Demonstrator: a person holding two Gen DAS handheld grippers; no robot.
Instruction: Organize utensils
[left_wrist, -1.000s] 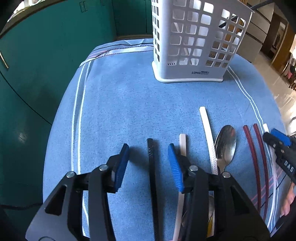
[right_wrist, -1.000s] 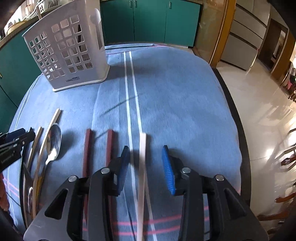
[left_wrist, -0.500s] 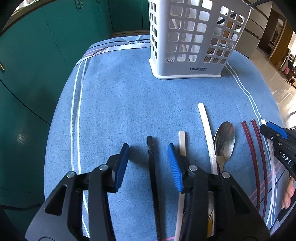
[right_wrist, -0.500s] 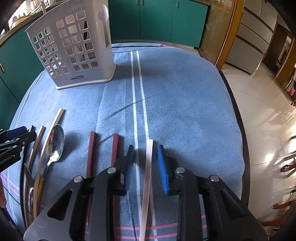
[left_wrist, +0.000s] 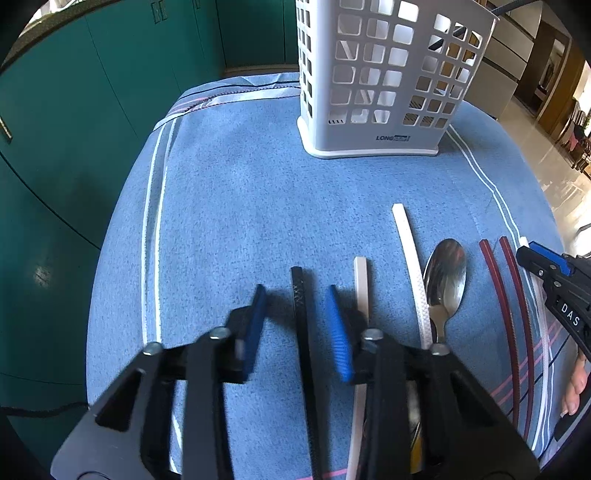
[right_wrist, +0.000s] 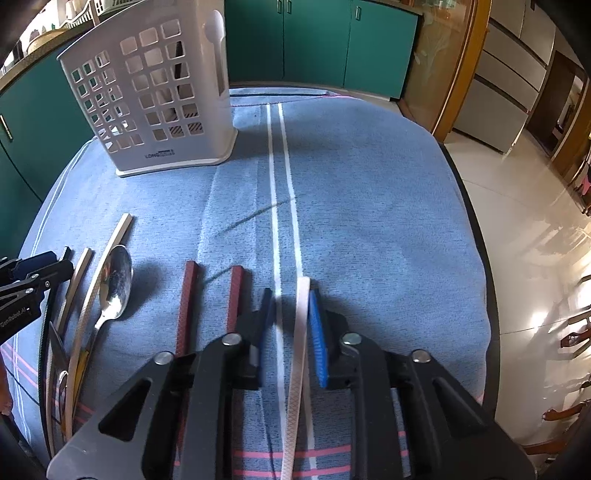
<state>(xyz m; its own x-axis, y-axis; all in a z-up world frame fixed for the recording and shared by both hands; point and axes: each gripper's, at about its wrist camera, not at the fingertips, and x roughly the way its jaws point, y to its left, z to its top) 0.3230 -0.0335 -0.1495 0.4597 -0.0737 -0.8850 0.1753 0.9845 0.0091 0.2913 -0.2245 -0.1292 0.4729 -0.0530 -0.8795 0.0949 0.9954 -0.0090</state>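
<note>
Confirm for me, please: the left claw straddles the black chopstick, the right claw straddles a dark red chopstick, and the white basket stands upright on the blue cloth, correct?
One detail is off. The right wrist view shows the right claw around the white chopstick, not a dark red one; both dark red chopsticks lie beside it. The left claw does straddle the black chopstick, and the white basket stands upright on the blue cloth.

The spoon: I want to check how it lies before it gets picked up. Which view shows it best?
The right wrist view: the spoon shows bowl and part of its handle, lying among the sticks. In the left wrist view only its bowl and neck show; the left tool hides the handle.
</note>
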